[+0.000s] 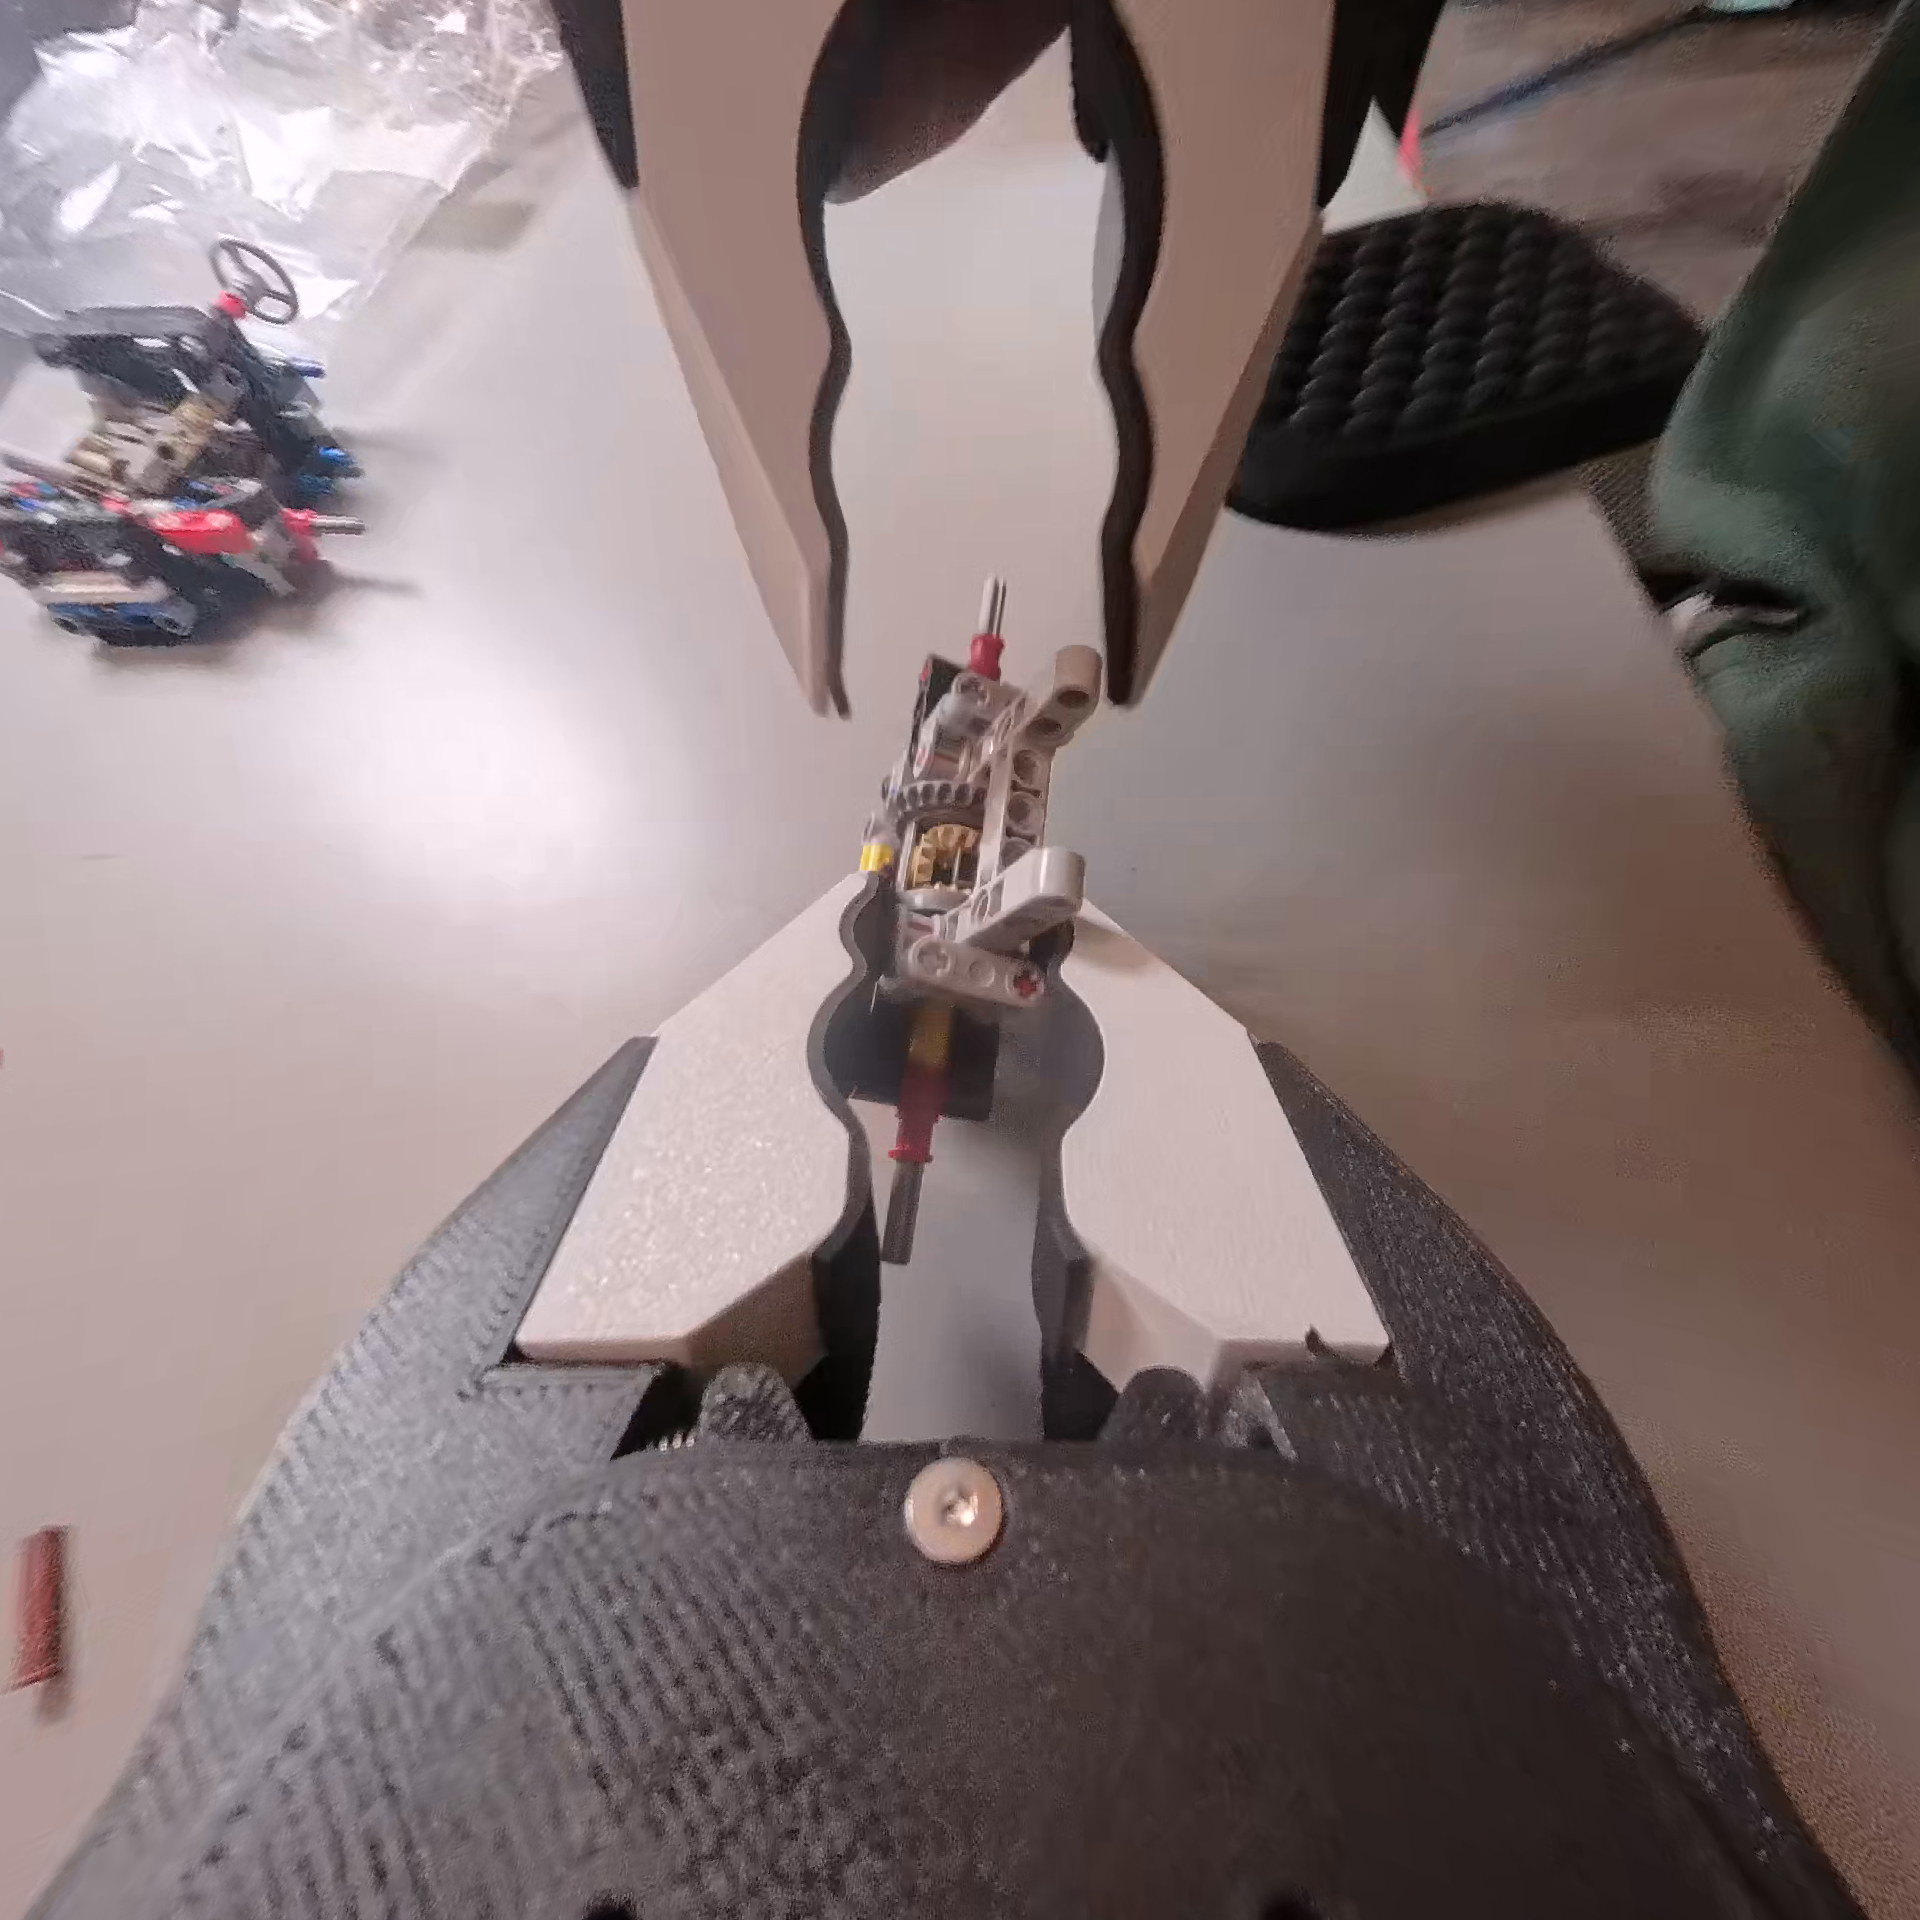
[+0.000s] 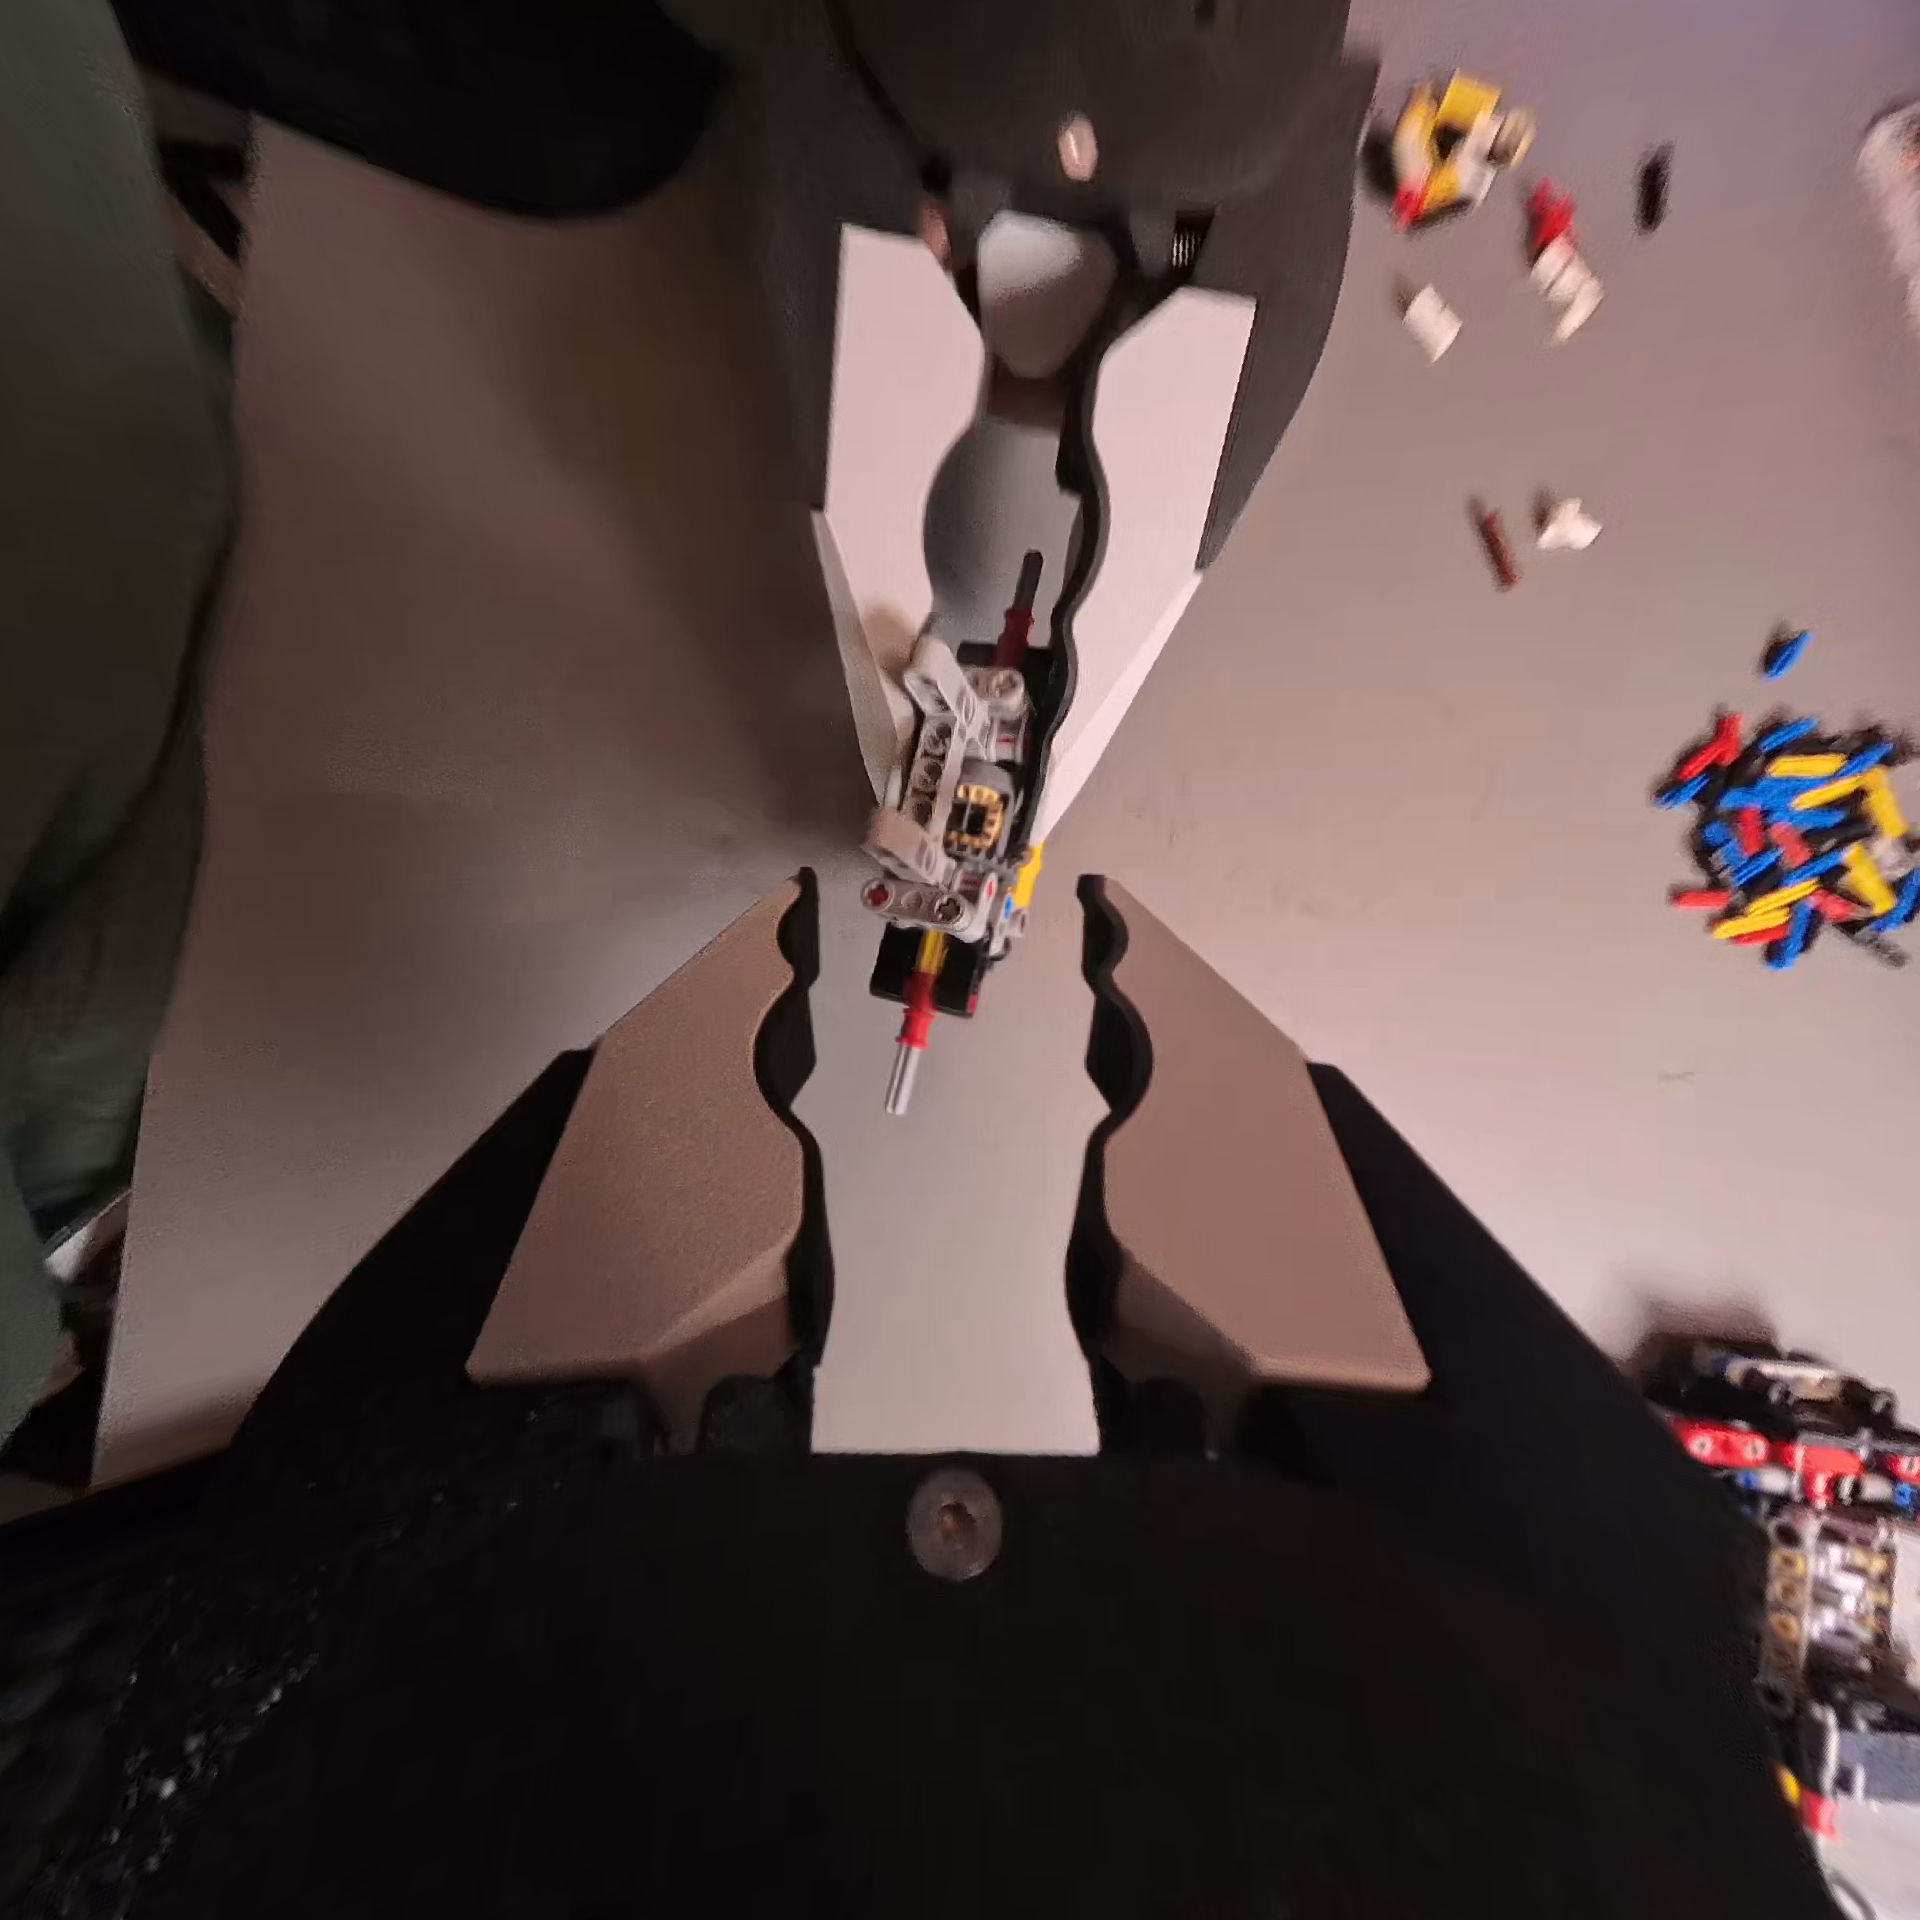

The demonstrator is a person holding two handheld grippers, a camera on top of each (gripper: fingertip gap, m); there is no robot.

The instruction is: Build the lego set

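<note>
Left claw [image 1: 966, 914] pinches the grey gear assembly [image 1: 977, 821] above the surface [image 1: 416, 883]; facing it, right claw [image 2: 945, 894] is spread around its axle end (no contact). Centre the pads on the beams before squeezing.

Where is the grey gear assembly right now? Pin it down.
The grey gear assembly is clamped in the left gripper, centre of both wrist views above the table. Its far end points into the open right gripper.
</note>
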